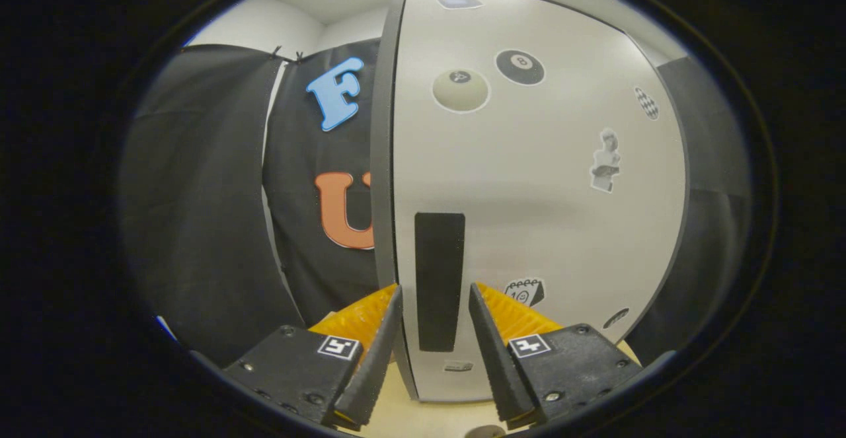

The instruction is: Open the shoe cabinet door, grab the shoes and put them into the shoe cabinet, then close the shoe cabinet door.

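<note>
Shoe cabinet door [542, 180] stands shut just ahead of you, its upright handle [439, 279] between your gripper's [433, 291] spread fingers. You pinch nothing yet.

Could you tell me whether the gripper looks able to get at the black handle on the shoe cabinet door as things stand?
Probably yes. The gripper is open, its fingers standing either side of the black handle on the shoe cabinet door, with nothing between them. Whether they already touch it I cannot tell.
</note>
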The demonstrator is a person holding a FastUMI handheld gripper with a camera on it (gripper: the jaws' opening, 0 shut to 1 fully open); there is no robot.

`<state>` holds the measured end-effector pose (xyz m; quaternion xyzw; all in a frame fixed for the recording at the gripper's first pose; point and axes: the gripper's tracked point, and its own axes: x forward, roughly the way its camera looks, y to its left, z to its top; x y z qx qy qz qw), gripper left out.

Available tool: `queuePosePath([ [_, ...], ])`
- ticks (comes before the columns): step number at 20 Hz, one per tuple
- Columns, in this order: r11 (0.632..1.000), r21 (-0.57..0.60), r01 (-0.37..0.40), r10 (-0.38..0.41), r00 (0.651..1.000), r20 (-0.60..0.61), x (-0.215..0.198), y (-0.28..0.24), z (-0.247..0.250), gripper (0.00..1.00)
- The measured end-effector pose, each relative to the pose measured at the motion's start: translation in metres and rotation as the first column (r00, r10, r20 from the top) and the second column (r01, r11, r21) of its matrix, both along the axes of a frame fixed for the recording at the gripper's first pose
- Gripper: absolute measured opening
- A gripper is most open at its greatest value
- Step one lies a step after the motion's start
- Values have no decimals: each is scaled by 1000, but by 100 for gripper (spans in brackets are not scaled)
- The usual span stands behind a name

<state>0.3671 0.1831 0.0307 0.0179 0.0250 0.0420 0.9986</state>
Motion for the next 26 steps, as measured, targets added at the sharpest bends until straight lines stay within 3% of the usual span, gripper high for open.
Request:
queuePosePath([
  [3,999,36,-13,13,1000,-16,9,3,-2,52],
  [6,999,52,-6,7,1000,-25,15,1,-3,42],
  [13,999,21,28,-27,999,-23,15,-2,-8,40],
  [19,999,5,-34,34,999,-37,3,-4,-10,32],
  [26,996,-18,-88,87,995,-44,-37,-8,-11,28],
])
